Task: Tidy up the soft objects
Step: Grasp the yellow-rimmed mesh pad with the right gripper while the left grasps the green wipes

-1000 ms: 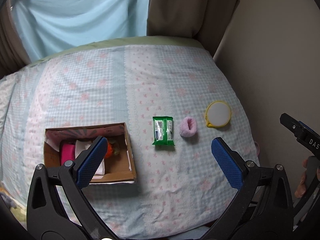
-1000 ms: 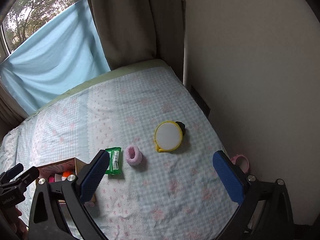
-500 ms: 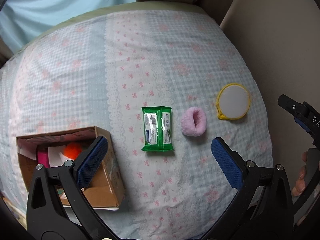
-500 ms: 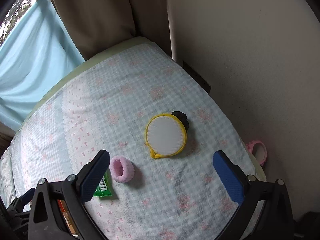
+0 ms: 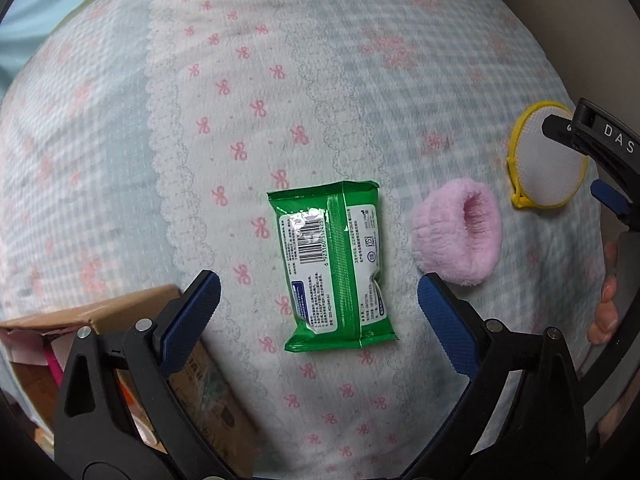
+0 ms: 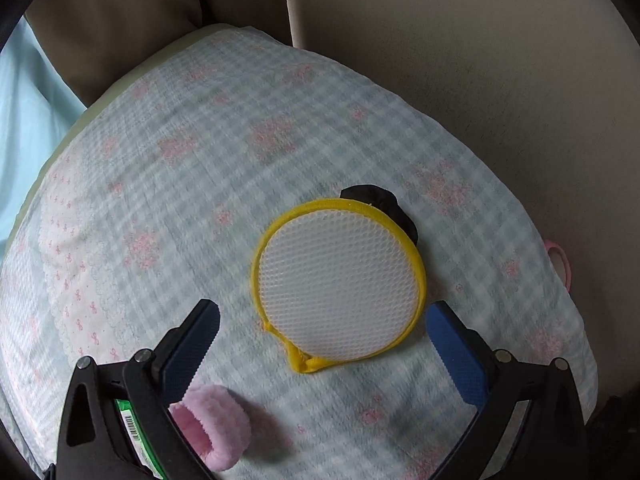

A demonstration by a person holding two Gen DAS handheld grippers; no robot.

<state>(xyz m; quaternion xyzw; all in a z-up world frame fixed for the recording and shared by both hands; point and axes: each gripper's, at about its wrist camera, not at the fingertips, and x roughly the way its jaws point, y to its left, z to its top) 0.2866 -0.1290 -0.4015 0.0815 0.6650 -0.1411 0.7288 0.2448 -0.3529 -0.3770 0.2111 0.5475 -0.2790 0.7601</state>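
Observation:
A green wipes packet (image 5: pixel 336 264) lies label-up on the checked bedspread (image 5: pixel 280 80). My left gripper (image 5: pixel 316 292) hangs right above it, pointing down; its jaws are closing, with the packet's lower half between the blue pads and neither pad touching it. To the right lies a pink fluffy band (image 5: pixel 458 236), then a round white mesh pad with a yellow rim (image 6: pixel 340 284). My right gripper (image 6: pixel 322 316) is open over the near half of that pad, which it does not touch. The pink band (image 6: pixel 212 424) shows by its left finger.
An open cardboard box (image 5: pixel 120 320) with several items inside sits at the lower left, partly behind my left finger. A black item (image 6: pixel 380 204) peeks out behind the mesh pad. A pink ring (image 6: pixel 560 260) lies at the bed's right edge by the beige wall (image 6: pixel 480 80).
Both grippers have dropped close to the bed. The left one now frames the green packet with its jaws slightly narrower. The right one has come over the mesh pad.

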